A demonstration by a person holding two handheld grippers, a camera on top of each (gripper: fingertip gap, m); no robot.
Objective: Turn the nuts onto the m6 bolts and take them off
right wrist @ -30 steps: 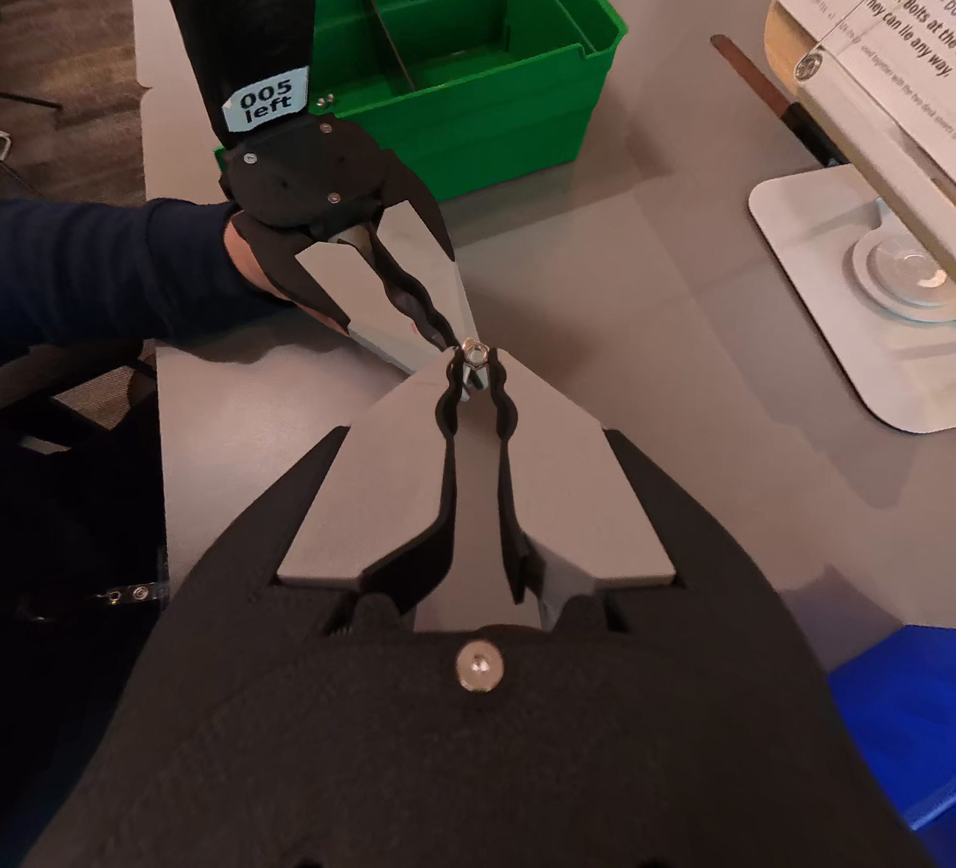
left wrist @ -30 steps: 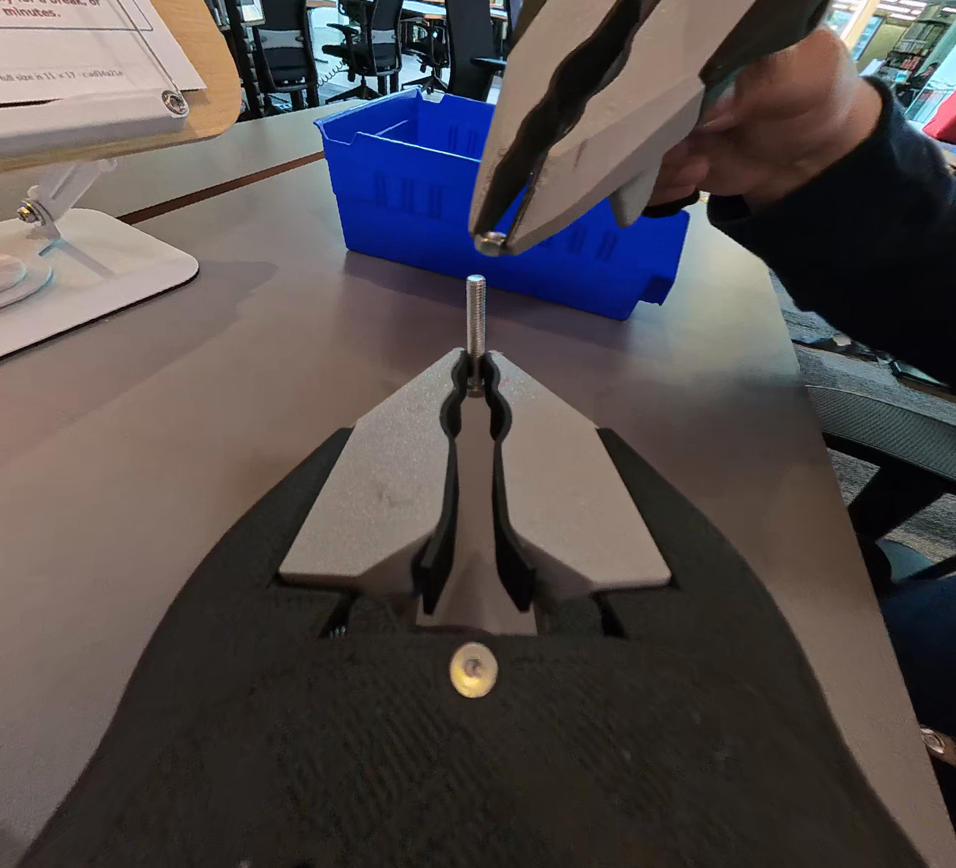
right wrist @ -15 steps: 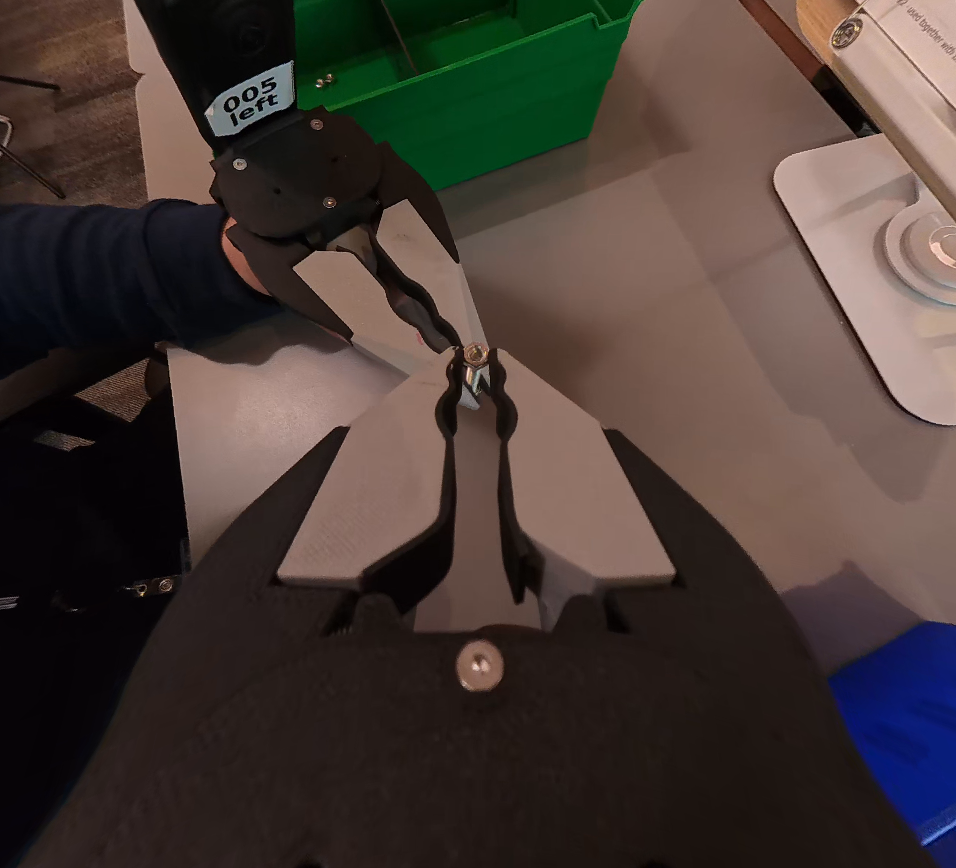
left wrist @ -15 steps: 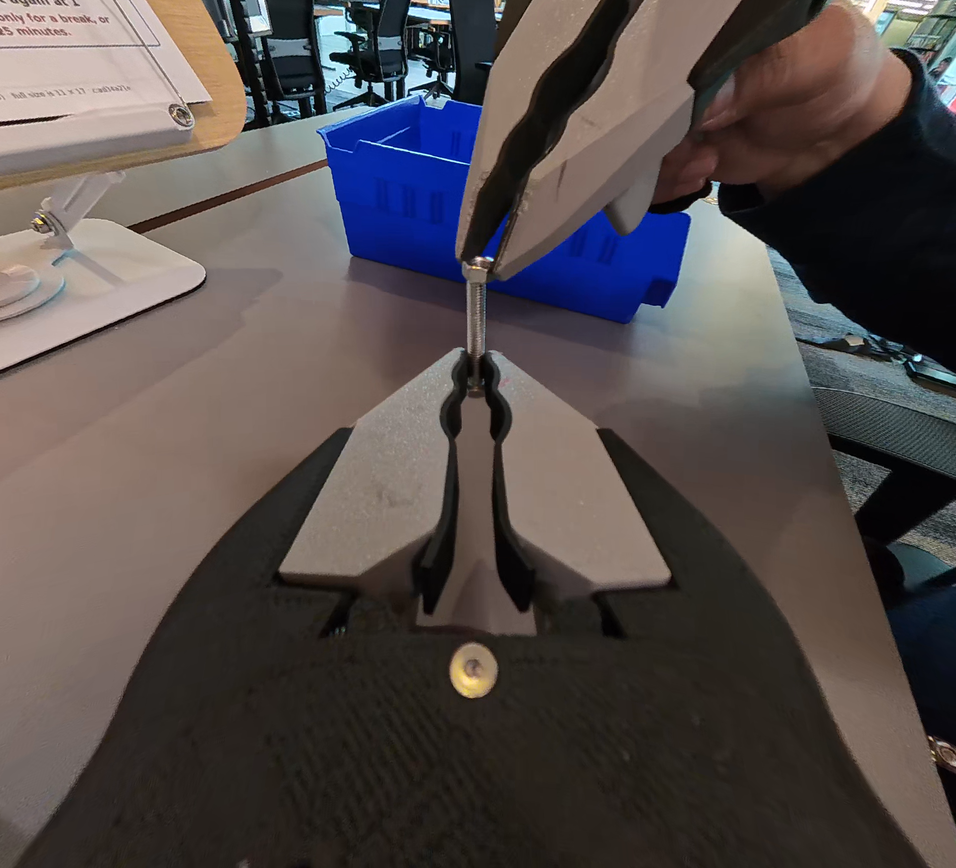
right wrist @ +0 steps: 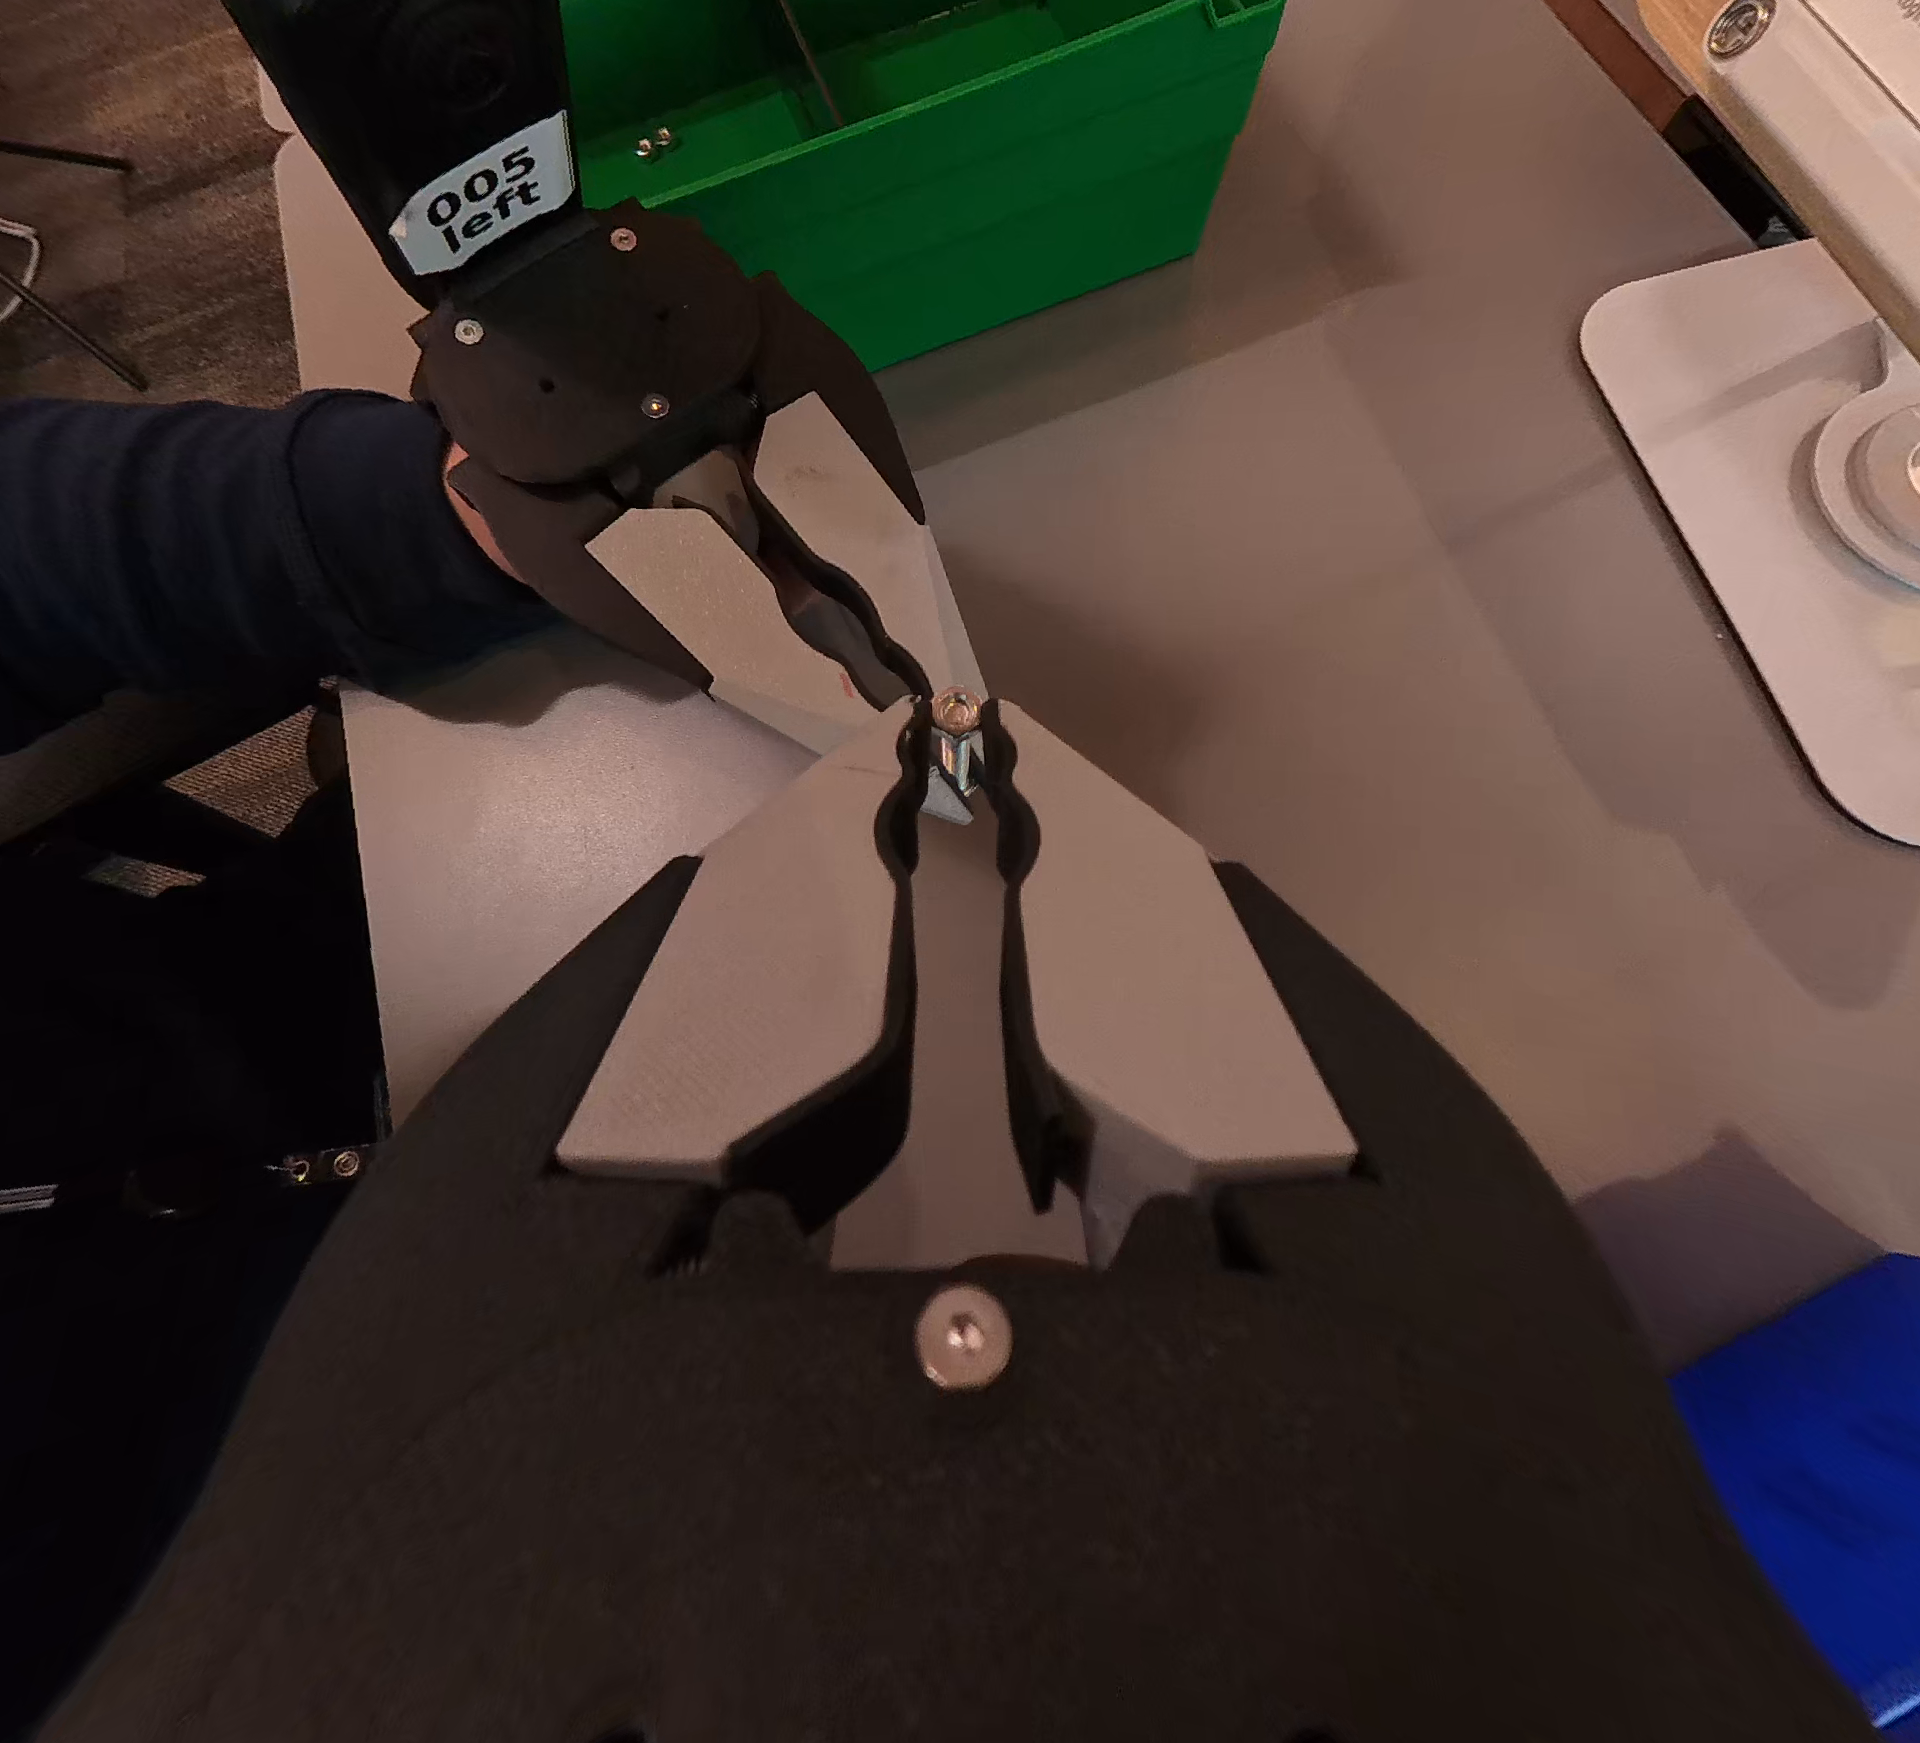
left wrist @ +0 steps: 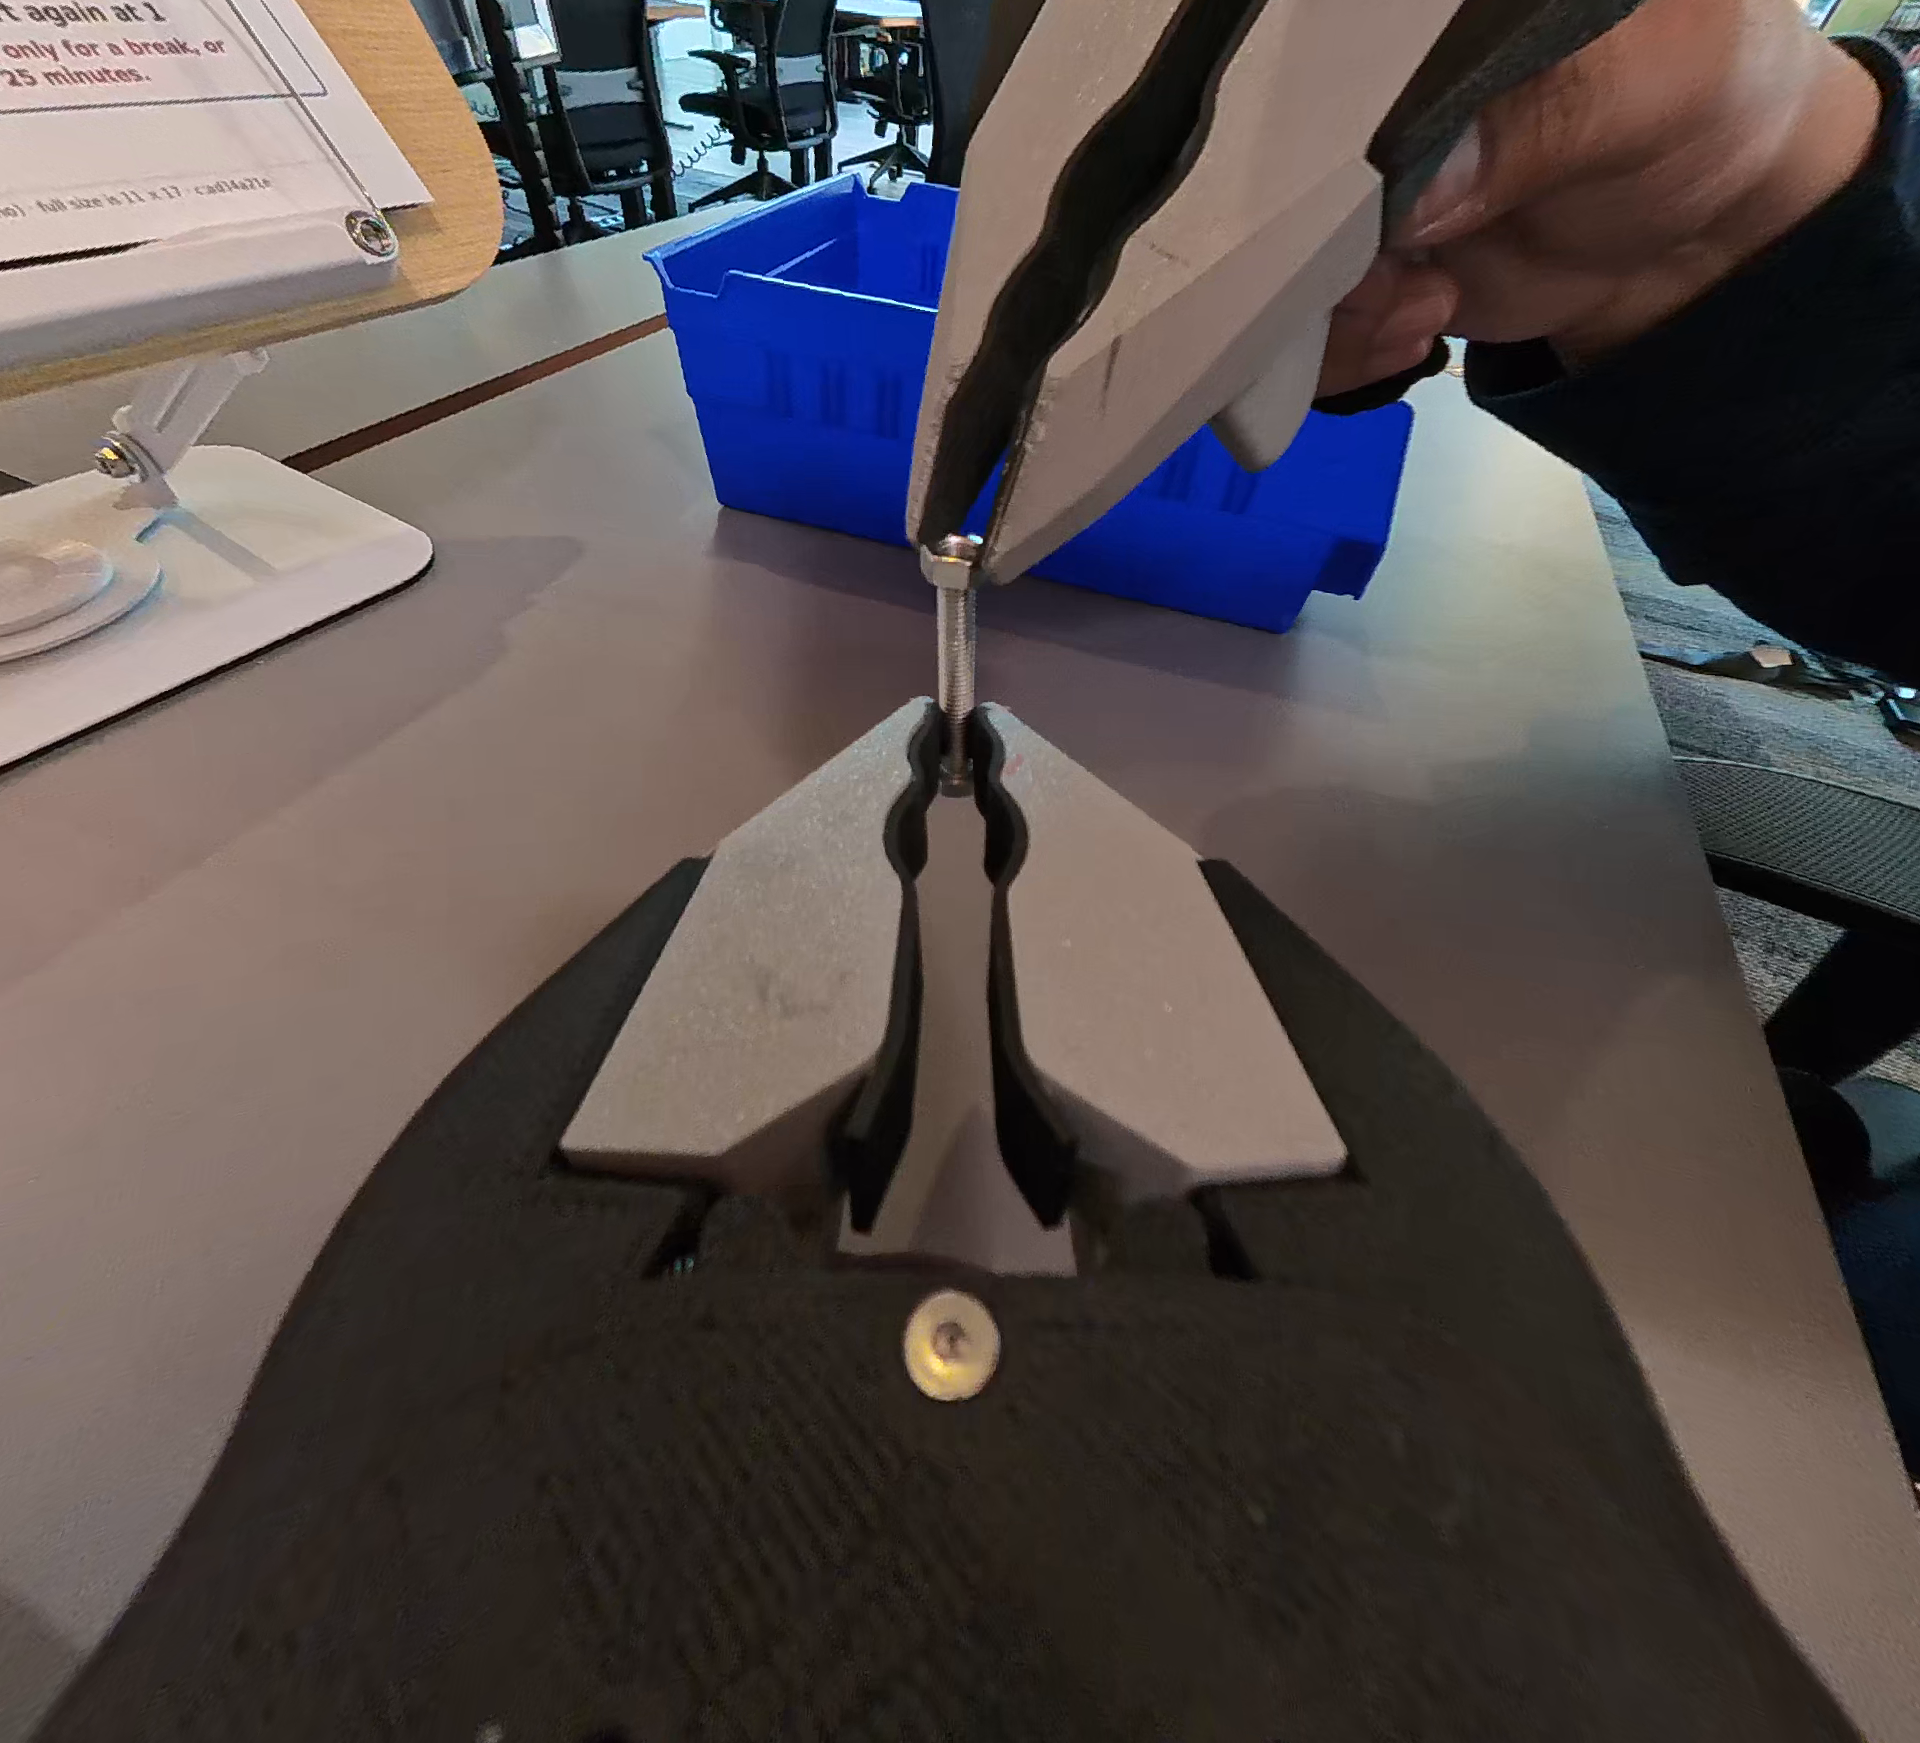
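My left gripper point(left wrist: 954, 737) is clenched on the lower end of a silver bolt point(left wrist: 954, 644), holding it upright above the grey table point(left wrist: 416, 810), while my right gripper point(left wrist: 961, 540) comes down from twelve o'clock, its tips pinched on a small hex nut point(left wrist: 951, 559) that sits at the top of the bolt's thread. A blue bin point(left wrist: 831, 384) stands on the table beyond the bolt at twelve o'clock, and a white stand point(left wrist: 208, 540) holding a printed sheet sits at ten o'clock. From my right wrist view, a green divided bin point(right wrist: 987, 166) lies at twelve o'clock (two small nuts point(right wrist: 655, 145) rest in its left compartment).
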